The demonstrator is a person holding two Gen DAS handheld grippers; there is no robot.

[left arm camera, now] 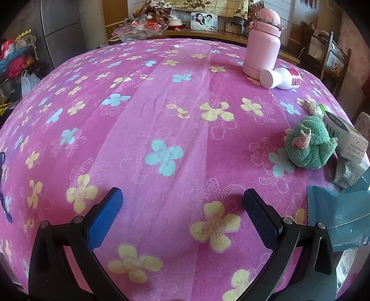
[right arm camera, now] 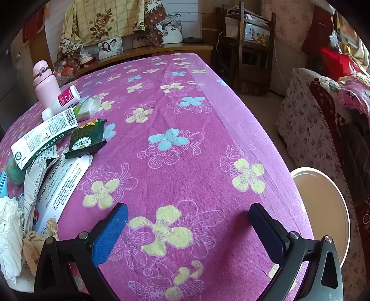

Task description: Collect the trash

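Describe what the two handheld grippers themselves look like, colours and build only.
Both look alike. The left gripper and right gripper each have two matte black finger arms with triangular cut-outs and round silver bolts. Each carries flat rectangular pads with a fine dotted texture: the left-side pad looks bright blue, the right-side one dark navy. No cables, markings, hands or sleeves show.

Lived-in home, bedroom or living room. Flowered pink cloth (right arm camera: 185, 143) covers the table under the tongs. Ahead of them: wooden sideboard (right arm camera: 161, 49) with framed family photos (right arm camera: 110, 47), patterned fabric (right arm camera: 104, 20) hung behind. Right of the tongs: floral-covered sofa (right arm camera: 307, 129), wooden chair (right arm camera: 254, 46).
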